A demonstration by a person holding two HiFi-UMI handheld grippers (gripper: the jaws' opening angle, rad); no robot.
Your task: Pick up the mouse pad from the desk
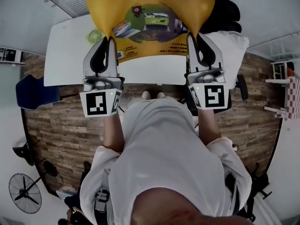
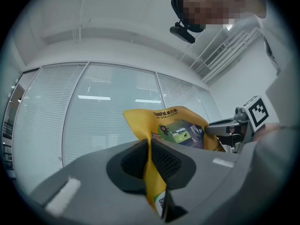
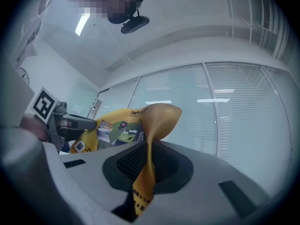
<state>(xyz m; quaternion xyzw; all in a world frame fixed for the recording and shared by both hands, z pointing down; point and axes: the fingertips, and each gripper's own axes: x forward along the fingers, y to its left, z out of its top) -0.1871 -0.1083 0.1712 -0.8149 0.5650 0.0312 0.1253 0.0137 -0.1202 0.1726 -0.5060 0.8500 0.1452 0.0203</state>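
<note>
The yellow mouse pad (image 1: 149,20), printed with pictures and text, hangs lifted above the white desk (image 1: 65,55), stretched between both grippers. My left gripper (image 1: 111,41) is shut on the pad's near left corner. My right gripper (image 1: 191,37) is shut on its near right corner. In the left gripper view the pad (image 2: 180,125) runs as a thin yellow sheet pinched between the dark pads of the left gripper (image 2: 151,156). The right gripper view shows the pad (image 3: 157,118) clamped the same way in the right gripper (image 3: 149,161), curling upward past the jaws.
A small green round object (image 1: 95,35) lies on the desk's left part, and a black object (image 1: 228,14) sits at its far right. A blue chair (image 1: 35,92) stands left of the desk and a floor fan (image 1: 24,193) lower left. Glass walls with blinds (image 2: 108,107) lie ahead.
</note>
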